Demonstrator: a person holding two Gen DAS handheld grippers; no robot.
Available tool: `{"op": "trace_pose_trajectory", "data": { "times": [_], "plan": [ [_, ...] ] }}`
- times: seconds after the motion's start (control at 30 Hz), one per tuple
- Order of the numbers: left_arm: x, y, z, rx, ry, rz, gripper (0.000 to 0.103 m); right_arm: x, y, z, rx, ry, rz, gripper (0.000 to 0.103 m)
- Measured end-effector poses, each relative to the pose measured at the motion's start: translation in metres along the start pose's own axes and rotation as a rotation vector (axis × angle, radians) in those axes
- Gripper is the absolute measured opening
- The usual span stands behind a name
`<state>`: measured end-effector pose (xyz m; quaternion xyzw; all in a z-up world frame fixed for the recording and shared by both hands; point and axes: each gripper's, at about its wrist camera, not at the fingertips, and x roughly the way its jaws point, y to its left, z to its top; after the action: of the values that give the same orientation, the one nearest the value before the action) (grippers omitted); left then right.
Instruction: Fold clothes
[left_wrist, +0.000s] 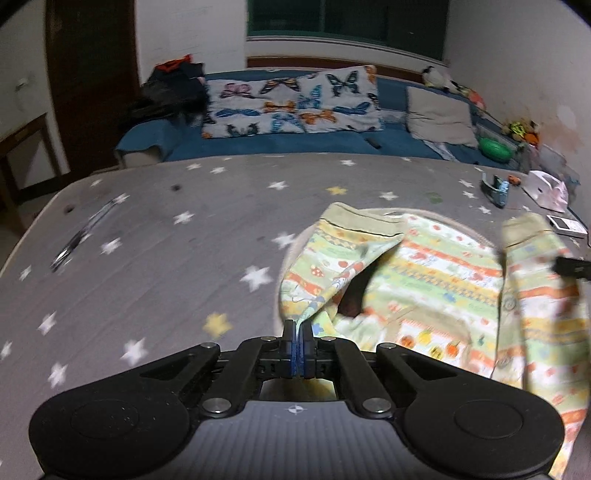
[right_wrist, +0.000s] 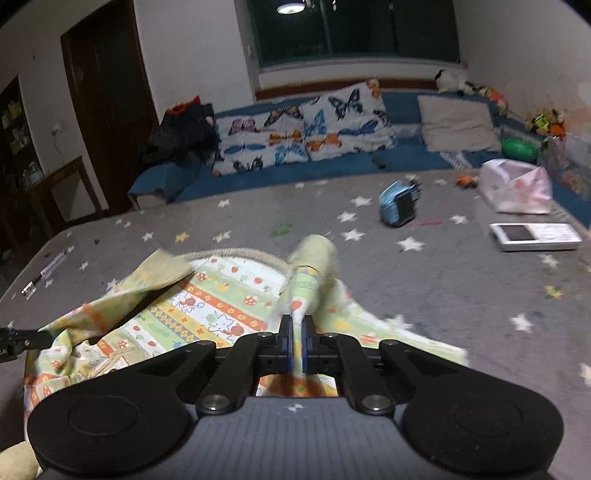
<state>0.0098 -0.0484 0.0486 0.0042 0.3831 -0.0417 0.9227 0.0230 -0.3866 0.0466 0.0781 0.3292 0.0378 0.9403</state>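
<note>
A small child's garment (left_wrist: 424, 280) with green, orange and white cartoon stripes lies on the grey star-print surface (left_wrist: 166, 258). My left gripper (left_wrist: 298, 326) is shut on the garment's left sleeve, lifting it so the cuff (left_wrist: 354, 218) points away. My right gripper (right_wrist: 296, 325) is shut on the right sleeve, whose cuff (right_wrist: 317, 251) stands up ahead of the jaws. The garment body (right_wrist: 207, 306) spreads left of the right gripper. The right gripper's tip shows at the right edge of the left wrist view (left_wrist: 572, 266); the left gripper's tip shows at the left edge of the right wrist view (right_wrist: 14, 341).
A pen (left_wrist: 83, 232) lies at the left. A blue toy (right_wrist: 400, 203), a white plastic bag (right_wrist: 515, 186) and a white device (right_wrist: 535, 235) lie at the far right. A blue sofa (right_wrist: 406, 107) with butterfly pillows (right_wrist: 303, 129) stands behind.
</note>
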Motion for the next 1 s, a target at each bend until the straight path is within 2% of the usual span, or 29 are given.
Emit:
{"op": "trace_pose_trajectory", "data": {
  "times": [0.2, 0.4, 0.63, 0.73, 0.83, 1.0],
  "plan": [
    [-0.031, 0.022, -0.031, -0.021, 0.016, 0.019, 0.001, -0.062, -0.032, -0.014, 0.042, -0.083, -0.046, 0.004],
    [-0.06, 0.022, -0.063, -0.01, 0.04, 0.009, 0.001, -0.119, -0.064, -0.038, 0.084, -0.129, -0.1, 0.004],
    [-0.09, 0.002, -0.109, 0.06, 0.111, -0.038, 0.001, -0.152, -0.103, -0.071, 0.139, -0.089, -0.214, 0.004],
    [-0.097, -0.005, -0.121, 0.087, 0.137, -0.06, 0.001, -0.155, -0.124, -0.089, 0.206, -0.033, -0.246, 0.004],
    [-0.102, -0.006, -0.121, 0.107, 0.147, -0.076, 0.002, -0.158, -0.136, -0.101, 0.231, 0.004, -0.262, 0.007],
    [-0.111, -0.004, -0.108, 0.139, 0.123, -0.112, 0.006, -0.174, -0.136, -0.11, 0.198, 0.011, -0.303, 0.019]
  ]
}}
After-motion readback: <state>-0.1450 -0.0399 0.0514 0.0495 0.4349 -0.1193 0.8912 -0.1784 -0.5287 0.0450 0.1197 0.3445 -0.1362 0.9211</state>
